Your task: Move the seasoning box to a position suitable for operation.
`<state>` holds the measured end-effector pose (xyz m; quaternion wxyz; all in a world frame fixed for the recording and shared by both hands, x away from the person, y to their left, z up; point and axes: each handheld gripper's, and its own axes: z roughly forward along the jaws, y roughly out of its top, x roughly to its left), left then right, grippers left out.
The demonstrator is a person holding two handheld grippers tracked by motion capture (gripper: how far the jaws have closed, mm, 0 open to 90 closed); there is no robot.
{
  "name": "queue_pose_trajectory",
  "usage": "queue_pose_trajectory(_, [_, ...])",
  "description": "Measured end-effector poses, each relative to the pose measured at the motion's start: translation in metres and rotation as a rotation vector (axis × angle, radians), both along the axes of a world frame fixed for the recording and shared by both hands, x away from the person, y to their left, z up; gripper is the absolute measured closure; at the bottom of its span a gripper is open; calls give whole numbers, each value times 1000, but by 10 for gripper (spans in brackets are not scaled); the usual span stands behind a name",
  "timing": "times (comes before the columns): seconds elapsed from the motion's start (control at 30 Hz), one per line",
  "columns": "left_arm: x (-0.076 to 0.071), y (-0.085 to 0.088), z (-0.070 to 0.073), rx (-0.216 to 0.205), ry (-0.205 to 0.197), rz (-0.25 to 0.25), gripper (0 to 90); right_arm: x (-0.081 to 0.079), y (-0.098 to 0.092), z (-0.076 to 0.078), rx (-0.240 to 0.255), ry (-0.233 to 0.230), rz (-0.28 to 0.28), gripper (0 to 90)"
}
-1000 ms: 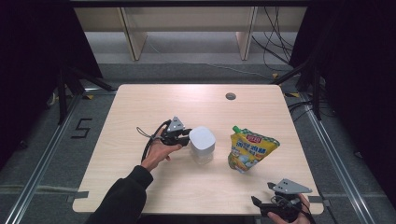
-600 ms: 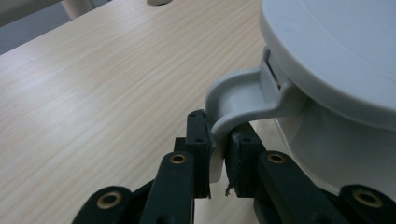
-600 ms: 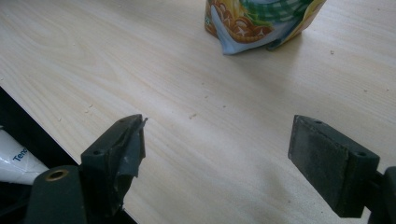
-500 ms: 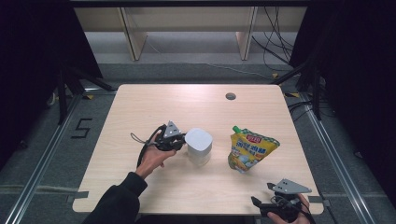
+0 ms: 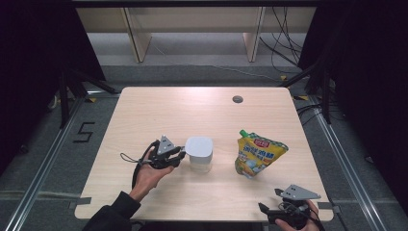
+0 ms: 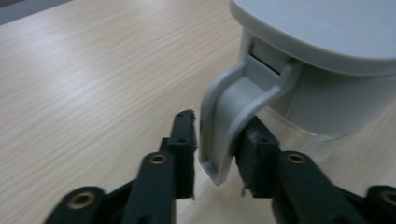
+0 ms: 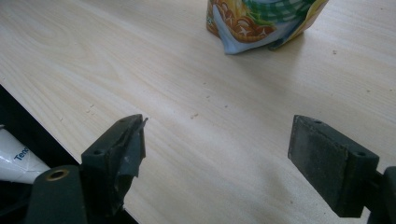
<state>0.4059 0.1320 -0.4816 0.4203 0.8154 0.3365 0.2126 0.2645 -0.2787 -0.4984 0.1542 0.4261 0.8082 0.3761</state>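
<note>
The grey lidded container (image 5: 199,153) stands upright near the middle of the table (image 5: 159,108), with the yellow spouted pouch (image 5: 258,154) just to its right, apart from it. The left gripper (image 5: 177,156) comes in from the container's left side. In the left gripper view its 2 jaws straddle the container's grey latch tab (image 6: 236,114): the right pad looks to be against the tab, while the left pad (image 6: 184,140) stands a sliver off it, so the jaws are nearly closed but not yet clamped on anything.

The step in hand looks like taking hold of that latch to release or lift the lid. To do it well, the jaws should close squarely on the flat of the tab, low on its free end where it gives the most leverage, and not on its thin edge, where the pads could slip off. The pull should then follow the hinge's arc, outward and up, gently, since the container seems light and may slide or tip toward the hand.

The right gripper (image 5: 284,211) rests at the near right edge of the table, jaws wide apart and holding nothing, pointed toward the pouch (image 7: 261,23). It could steady the container's body if that starts to shift.
</note>
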Motion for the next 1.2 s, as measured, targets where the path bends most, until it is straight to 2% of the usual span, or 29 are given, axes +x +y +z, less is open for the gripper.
queue_pose_trajectory(0.07, [3, -1, -1, -1, 16, -5, 587, 0, 0, 0, 4, 5, 2, 199])
queue_pose_trajectory(0.13, [7, -3, -3, -11, 6, -22, 574, -1, 1, 0, 12, 20, -5, 200])
queue_pose_trajectory(0.17, [10, -3, -4, 11, 1, -36, 575, 0, 1, 0, 3, 8, -6, 200])
queue_pose_trajectory(0.2, [12, -7, -8, -11, -7, -27, 591, -2, 2, 0, 11, 23, -19, 199])
queue_pose_trajectory(0.23, [12, -7, -8, -11, -7, -27, 614, -1, 2, -1, 8, 12, -6, 200])
queue_pose_trajectory(0.27, [14, -8, -12, -31, 16, -51, 673, 1, 2, -1, 14, 3, 14, 201])
queue_pose_trajectory(0.3, [14, -8, -13, -20, 2, -47, 704, 1, 1, -1, 9, -7, 15, 203])
queue_pose_trajectory(0.37, [13, -8, -13, -26, 4, -53, 714, 1, 1, -1, 14, -8, 21, 203])
queue_pose_trajectory(0.4, [10, -5, -11, 2, 10, -64, 713, -1, 2, -1, 28, 28, -5, 203])
queue_pose_trajectory(0.43, [10, -5, -11, 2, 10, -64, 712, -1, 2, -1, 28, 28, -5, 203])
queue_pose_trajectory(0.47, [6, -5, -12, -23, 18, -52, 711, 1, 1, -1, 3, -12, 14, 202])
queue_pose_trajectory(0.5, [6, -5, -12, -23, 18, -52, 710, 1, 1, -1, 1, -14, 17, 202])
queue_pose_trajectory(0.53, [3, -3, -11, -21, 29, -70, 710, 1, 2, -1, 20, -5, 20, 202])
queue_pose_trajectory(0.57, [0, -4, -12, -26, 31, -67, 710, 0, 2, -1, 15, -9, 17, 202])
queue_pose_trajectory(0.6, [-2, -3, -11, -14, 21, -83, 710, 0, 2, -1, 16, -7, 20, 202])
queue_pose_trajectory(0.67, [-9, -5, -11, -36, 42, -77, 710, 1, 1, -1, 14, -9, 16, 202])
queue_pose_trajectory(0.77, [-16, -6, -11, -27, 34, -92, 708, 1, 1, -1, 17, -4, 18, 202])
queue_pose_trajectory(0.8, [-25, -7, -11, -24, 51, -94, 707, 1, 1, -1, 15, -7, 19, 202])
queue_pose_trajectory(0.9, [-31, -8, -11, -28, 55, -102, 706, 0, 2, -1, 18, -3, 14, 202])
queue_pose_trajectory(0.93, [-38, -10, -10, -14, 55, -109, 704, 0, 3, -1, 23, 7, 25, 202])
queue_pose_trajectory(1.1, [-48, -11, -9, -16, 66, -110, 700, 1, 2, -1, 14, -8, 23, 202])
queue_pose_trajectory(1.13, [-50, -12, -10, -30, 67, -123, 699, 1, 3, -1, 25, 10, 28, 202])
queue_pose_trajectory(1.2, [-55, -13, -9, -22, 81, -135, 696, 0, 2, -1, 22, 8, 19, 202])
